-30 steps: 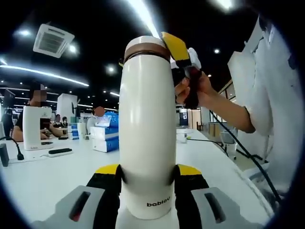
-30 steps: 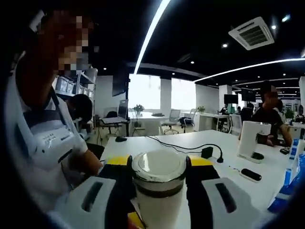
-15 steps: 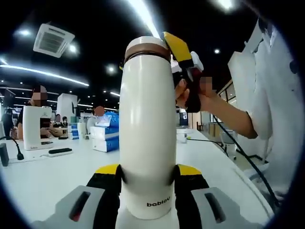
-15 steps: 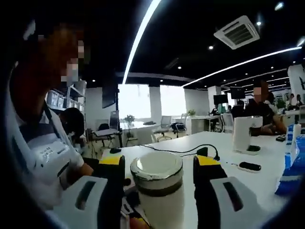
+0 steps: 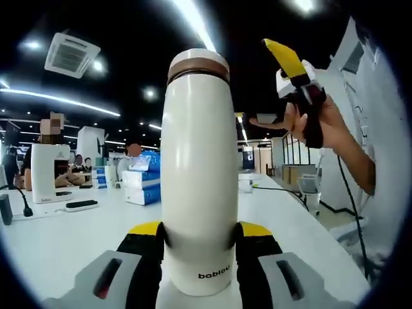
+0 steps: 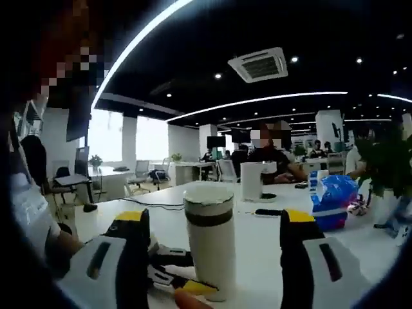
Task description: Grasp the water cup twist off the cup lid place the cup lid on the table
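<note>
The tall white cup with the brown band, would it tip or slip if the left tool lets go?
The tall white cup looks top-heavy on its narrow base, so probably tips easily. Its glossy wall may slip. The left tool clamps it low down.

The water cup (image 5: 198, 174) stands upright on the desk (image 5: 58, 235), with its lid (image 5: 198, 63) on top. The left tongs (image 5: 199, 248) sit at its bottom, one jaw on each side. The right tongs (image 5: 291, 67) are up to the right of the lid, apart from it. Boxes (image 5: 143, 183) lie behind the cup, to its left.
</note>
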